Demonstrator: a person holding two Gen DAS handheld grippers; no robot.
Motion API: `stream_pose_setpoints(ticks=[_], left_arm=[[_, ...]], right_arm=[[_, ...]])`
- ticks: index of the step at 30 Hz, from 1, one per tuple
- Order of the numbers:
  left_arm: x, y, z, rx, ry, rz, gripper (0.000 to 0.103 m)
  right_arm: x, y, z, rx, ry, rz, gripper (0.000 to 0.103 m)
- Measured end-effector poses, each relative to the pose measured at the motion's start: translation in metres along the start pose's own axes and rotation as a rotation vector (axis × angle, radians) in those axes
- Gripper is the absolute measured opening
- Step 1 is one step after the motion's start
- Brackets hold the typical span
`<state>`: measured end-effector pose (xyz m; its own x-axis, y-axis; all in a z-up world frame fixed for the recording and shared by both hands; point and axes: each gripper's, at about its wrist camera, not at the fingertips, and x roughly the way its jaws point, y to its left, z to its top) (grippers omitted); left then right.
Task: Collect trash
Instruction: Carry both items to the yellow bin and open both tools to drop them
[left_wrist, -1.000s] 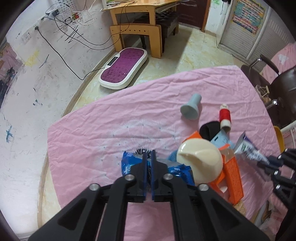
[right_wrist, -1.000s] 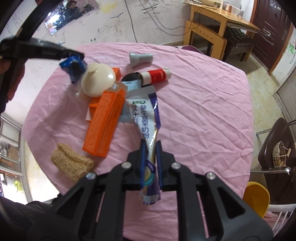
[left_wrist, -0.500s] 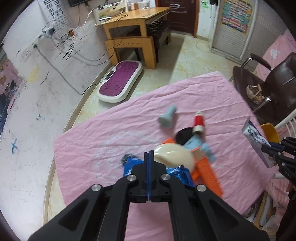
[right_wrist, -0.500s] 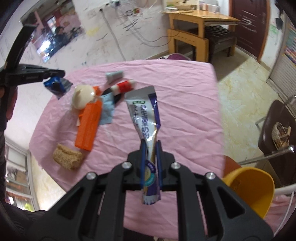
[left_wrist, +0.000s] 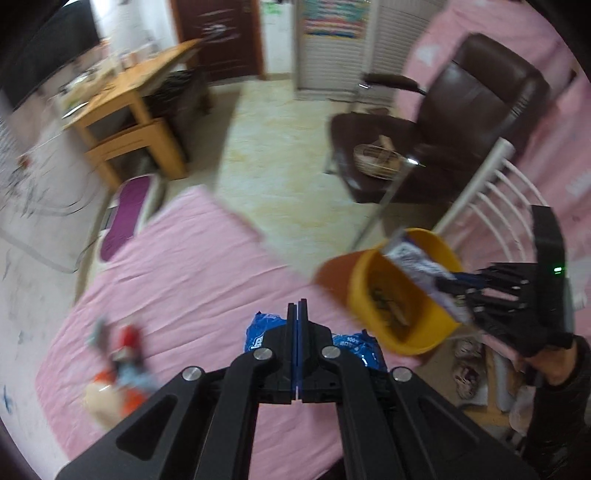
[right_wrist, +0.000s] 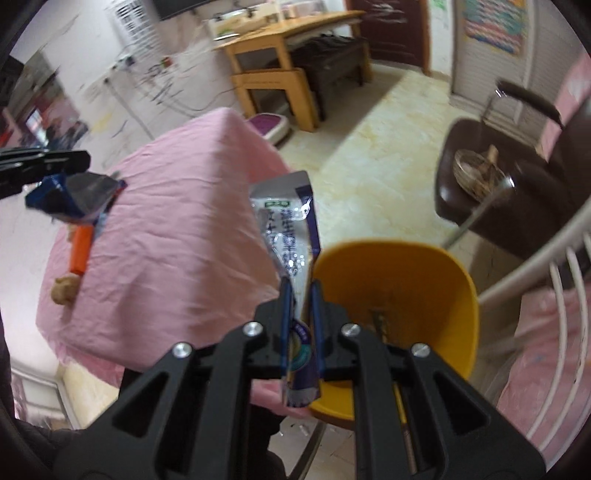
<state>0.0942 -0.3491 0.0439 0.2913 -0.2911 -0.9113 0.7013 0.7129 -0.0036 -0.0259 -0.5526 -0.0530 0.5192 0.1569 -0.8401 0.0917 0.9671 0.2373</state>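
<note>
My left gripper (left_wrist: 297, 306) is shut on a crumpled blue wrapper (left_wrist: 263, 330) and holds it above the pink table (left_wrist: 192, 266); it also shows in the right wrist view (right_wrist: 74, 199). My right gripper (right_wrist: 298, 288) is shut on a silver and purple sachet (right_wrist: 288, 221), held upright at the rim of the yellow bin (right_wrist: 436, 280). In the left wrist view the sachet (left_wrist: 413, 260) hangs over the yellow bin (left_wrist: 373, 325), which holds some scraps.
An orange box (right_wrist: 81, 247), a brown sponge (right_wrist: 66, 290) and other blurred items (left_wrist: 122, 362) lie on the table. A brown chair (left_wrist: 436, 125) with a wicker basket, a white rack (left_wrist: 491, 206) and a wooden desk (left_wrist: 129, 103) stand around.
Both grippers have swung right, away from the clutter on the table, toward the yellow bin. The sachet has come over the bin's rim. The wrapper stays in the left gripper.
</note>
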Motion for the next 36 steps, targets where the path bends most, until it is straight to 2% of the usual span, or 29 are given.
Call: stream_pose_setpoints(ticks=[7, 13, 16, 17, 18, 19, 20, 21, 22, 23, 24, 29, 32, 36], left_arm=[[0.076, -0.094, 0.028, 0.064, 0.092, -0.065, 0.000], [0.144, -0.135, 0.038, 0.023, 0.164, -0.104, 0.000], [0.169, -0.140, 0.040, -0.024, 0.195, -0.122, 0.000], [0.173, -0.140, 0.040, -0.032, 0.200, -0.124, 0.000], [0.180, -0.140, 0.040, -0.039, 0.211, -0.132, 0.001], [0.185, -0.141, 0.039, -0.041, 0.217, -0.134, 0.007], [0.185, -0.139, 0.038, -0.043, 0.217, -0.129, 0.013], [0.186, -0.138, 0.038, -0.050, 0.214, -0.128, 0.039], [0.187, -0.136, 0.038, -0.057, 0.211, -0.134, 0.073], [0.185, -0.134, 0.038, -0.068, 0.203, -0.148, 0.082], [0.183, -0.133, 0.039, -0.072, 0.195, -0.155, 0.084], [0.166, -0.121, 0.039, -0.081, 0.161, -0.144, 0.084], [0.141, -0.108, 0.036, -0.083, 0.119, -0.123, 0.084], [0.095, -0.070, 0.025, -0.095, 0.070, -0.084, 0.084]], right_arm=[[0.024, -0.078, -0.022, 0.117, 0.018, 0.011, 0.011], [0.049, -0.117, -0.038, 0.181, 0.049, 0.031, 0.011], [0.056, -0.129, -0.044, 0.206, 0.059, 0.035, 0.012], [0.057, -0.132, -0.045, 0.214, 0.058, 0.035, 0.019], [0.058, -0.134, -0.046, 0.224, 0.058, 0.033, 0.038], [0.059, -0.137, -0.047, 0.234, 0.057, 0.034, 0.050], [0.058, -0.138, -0.047, 0.241, 0.053, 0.034, 0.067], [0.058, -0.138, -0.048, 0.242, 0.049, 0.034, 0.069], [0.058, -0.138, -0.048, 0.242, 0.048, 0.034, 0.069], [0.057, -0.137, -0.048, 0.244, 0.048, 0.034, 0.069], [0.057, -0.136, -0.048, 0.244, 0.047, 0.035, 0.069], [0.049, -0.128, -0.048, 0.238, 0.043, 0.039, 0.069], [0.041, -0.117, -0.042, 0.219, 0.032, 0.042, 0.069], [0.032, -0.089, -0.027, 0.171, 0.026, 0.052, 0.070]])
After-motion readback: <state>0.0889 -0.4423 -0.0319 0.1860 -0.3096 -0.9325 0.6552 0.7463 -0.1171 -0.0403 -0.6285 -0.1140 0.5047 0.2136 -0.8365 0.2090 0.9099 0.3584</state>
